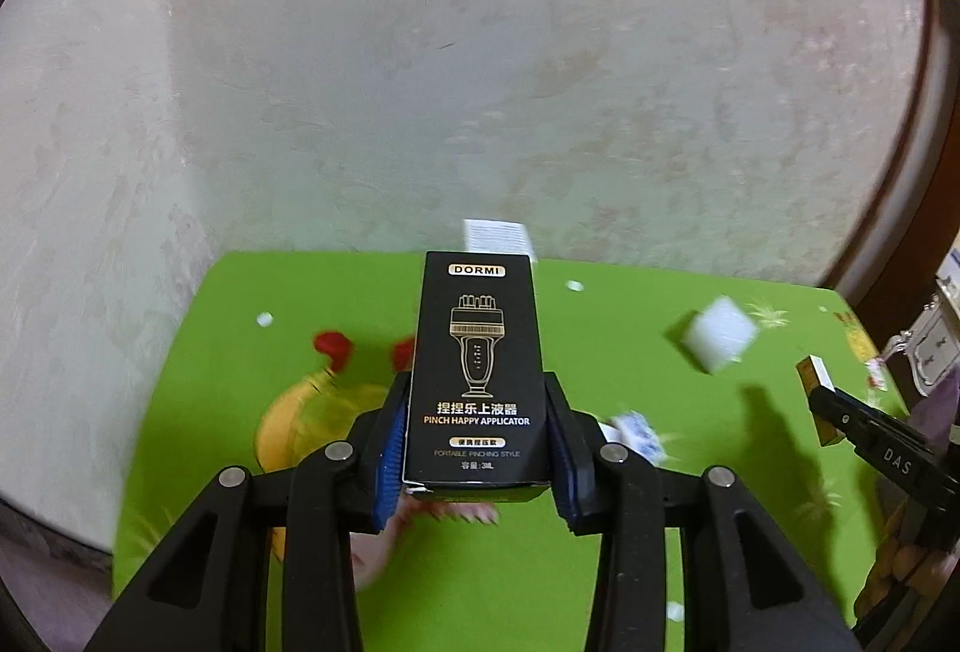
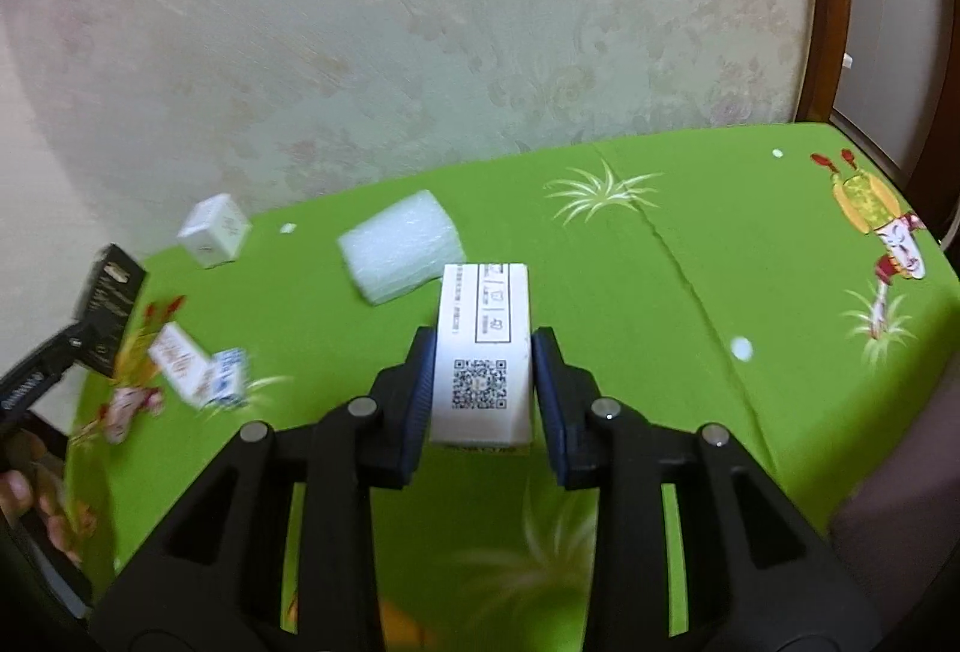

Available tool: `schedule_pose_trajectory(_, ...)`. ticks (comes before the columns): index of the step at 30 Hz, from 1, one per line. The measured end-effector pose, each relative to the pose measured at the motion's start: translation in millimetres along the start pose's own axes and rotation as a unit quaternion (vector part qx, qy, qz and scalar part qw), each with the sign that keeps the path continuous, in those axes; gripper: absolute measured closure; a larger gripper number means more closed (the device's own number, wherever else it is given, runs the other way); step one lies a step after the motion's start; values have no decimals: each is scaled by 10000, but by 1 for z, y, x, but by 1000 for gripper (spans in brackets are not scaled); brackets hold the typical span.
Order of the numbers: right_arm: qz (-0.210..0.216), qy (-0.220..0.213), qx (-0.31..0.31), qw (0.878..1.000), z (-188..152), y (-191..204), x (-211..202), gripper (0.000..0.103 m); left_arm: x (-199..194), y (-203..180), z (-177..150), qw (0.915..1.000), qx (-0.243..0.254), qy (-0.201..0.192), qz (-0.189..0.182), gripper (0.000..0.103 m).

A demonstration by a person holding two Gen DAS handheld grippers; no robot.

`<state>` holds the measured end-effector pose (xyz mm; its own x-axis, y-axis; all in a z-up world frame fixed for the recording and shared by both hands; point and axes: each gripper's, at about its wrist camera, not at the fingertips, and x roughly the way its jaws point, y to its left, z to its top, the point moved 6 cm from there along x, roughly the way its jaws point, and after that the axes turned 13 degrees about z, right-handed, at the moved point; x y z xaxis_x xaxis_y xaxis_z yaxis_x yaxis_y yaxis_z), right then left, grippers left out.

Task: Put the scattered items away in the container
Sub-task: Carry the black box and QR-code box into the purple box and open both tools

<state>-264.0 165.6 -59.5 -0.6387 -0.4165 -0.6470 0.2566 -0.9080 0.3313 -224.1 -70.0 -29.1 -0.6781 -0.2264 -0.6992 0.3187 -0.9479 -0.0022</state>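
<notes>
Boxes were clamped for carrying: left gripper (image 1: 477,445) squeezed the black applicator box (image 1: 477,376), right gripper (image 2: 480,391) the white QR-code box (image 2: 483,352), above the green table (image 2: 690,262).

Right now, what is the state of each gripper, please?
Left gripper: closed on the black box.
Right gripper: closed on the white box.

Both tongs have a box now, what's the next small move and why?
Probably lift both clear and look for the container. The left tongs pinch the black box, the right tongs the white box, both over the green cloth. No container shows in either view.
</notes>
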Motion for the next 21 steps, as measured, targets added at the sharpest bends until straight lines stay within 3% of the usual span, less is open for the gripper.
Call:
schedule_pose_trajectory(10,511,-242,-203,9982,-20,21,-82,68,-69,-41,-38,9993,-1,-286,-251,63)
schedule_pose_trajectory(21,1046,-583,-252,9925,-21,10,-184,68,-140,-113,-33,9938,270,-755,-770,63)
